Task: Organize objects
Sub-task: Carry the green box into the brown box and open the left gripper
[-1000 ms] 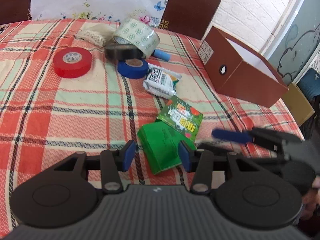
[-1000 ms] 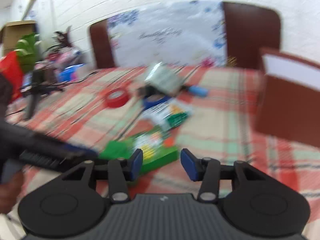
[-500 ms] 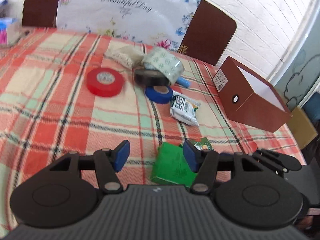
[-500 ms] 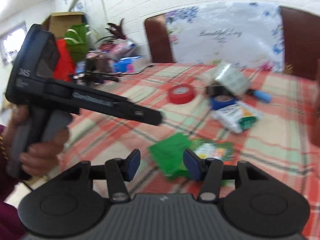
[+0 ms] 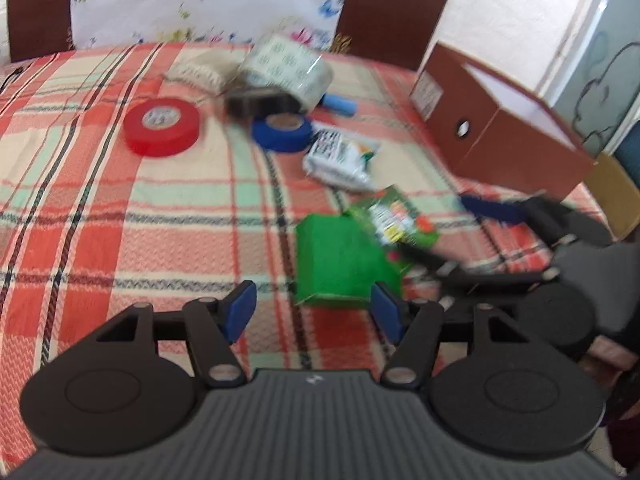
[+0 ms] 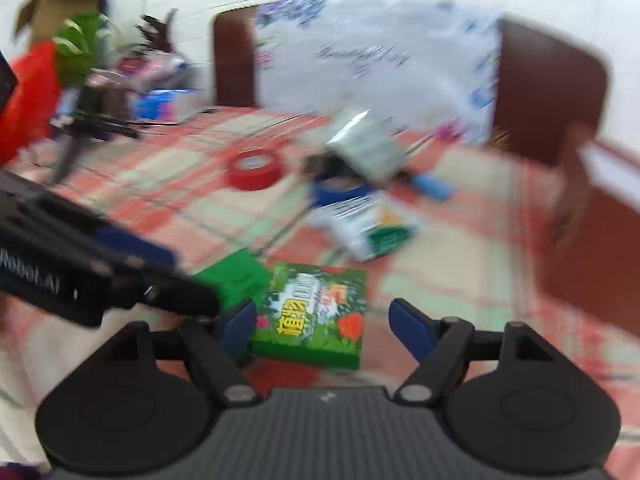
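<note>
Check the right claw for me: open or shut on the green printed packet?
Open. In the right wrist view the right claw has its blue pads spread wide on either side of the green printed packet, which lies flat on the tablecloth.

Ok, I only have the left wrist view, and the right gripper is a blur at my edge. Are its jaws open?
Observer: Yes, the right gripper is open. The printed green packet lies on the cloth between its fingers, ungripped.
Operator: Where does my left gripper sit from there?
Observer: The left gripper reaches in from the left, its tip over the plain green packet.
Operator: Anything past the table's left edge?
Observer: A cardboard box above red and green clutter.
</note>
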Action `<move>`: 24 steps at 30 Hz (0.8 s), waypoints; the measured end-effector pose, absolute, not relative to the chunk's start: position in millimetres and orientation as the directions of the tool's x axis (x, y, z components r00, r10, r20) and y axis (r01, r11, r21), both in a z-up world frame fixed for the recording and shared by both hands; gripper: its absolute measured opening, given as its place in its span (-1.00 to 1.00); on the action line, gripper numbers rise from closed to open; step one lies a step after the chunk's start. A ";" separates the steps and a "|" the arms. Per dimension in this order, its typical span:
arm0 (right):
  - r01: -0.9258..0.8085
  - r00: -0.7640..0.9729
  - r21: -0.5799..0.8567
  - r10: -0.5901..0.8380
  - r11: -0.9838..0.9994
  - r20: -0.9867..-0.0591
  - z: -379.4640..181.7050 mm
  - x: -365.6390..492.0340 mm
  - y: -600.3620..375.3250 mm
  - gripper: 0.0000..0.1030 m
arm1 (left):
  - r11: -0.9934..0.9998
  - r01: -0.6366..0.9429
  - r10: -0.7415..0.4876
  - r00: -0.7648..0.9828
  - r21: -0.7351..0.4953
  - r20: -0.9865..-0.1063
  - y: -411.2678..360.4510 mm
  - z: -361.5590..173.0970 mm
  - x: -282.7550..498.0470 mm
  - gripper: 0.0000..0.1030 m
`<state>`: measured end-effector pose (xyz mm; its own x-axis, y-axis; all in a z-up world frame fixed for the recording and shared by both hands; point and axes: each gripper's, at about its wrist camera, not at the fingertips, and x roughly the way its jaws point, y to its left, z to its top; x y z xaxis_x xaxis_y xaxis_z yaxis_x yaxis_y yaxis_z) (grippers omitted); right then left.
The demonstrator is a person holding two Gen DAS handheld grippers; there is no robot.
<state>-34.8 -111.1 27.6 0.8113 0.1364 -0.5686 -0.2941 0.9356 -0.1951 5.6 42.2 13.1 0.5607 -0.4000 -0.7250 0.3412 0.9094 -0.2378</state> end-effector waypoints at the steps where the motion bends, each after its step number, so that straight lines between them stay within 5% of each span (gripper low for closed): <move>1: -0.265 0.823 -0.223 0.099 0.938 -0.560 28.7 -35.9 -115.2 0.39 | 0.911 0.334 -0.399 0.558 -0.243 -0.728 43.7 10.5 6.4 0.27; 12: -0.430 0.743 -0.069 0.310 0.900 -0.593 42.0 -56.9 -118.5 0.36 | 0.890 0.372 -0.446 0.593 -0.264 -0.670 44.4 35.3 10.7 0.30; 16: -0.507 0.639 0.077 0.435 0.858 -0.634 41.5 -60.4 -108.9 0.31 | 0.868 0.433 -0.487 0.640 -0.245 -0.595 40.7 42.3 23.9 0.66; 18: -0.498 0.618 0.109 0.440 0.860 -0.652 37.6 -54.8 -101.8 0.31 | 0.842 0.477 -0.525 0.624 -0.250 -0.579 34.3 36.3 34.4 0.66; 20: -0.498 0.582 0.154 0.460 0.854 -0.671 30.4 -46.5 -96.1 0.28 | 0.801 0.519 -0.582 0.556 -0.299 -0.594 27.6 25.0 46.5 0.62; 24: -0.467 0.593 0.168 0.449 0.868 -0.668 22.5 -36.7 -93.7 0.33 | 0.795 0.524 -0.585 0.528 -0.306 -0.615 22.3 13.3 41.6 0.11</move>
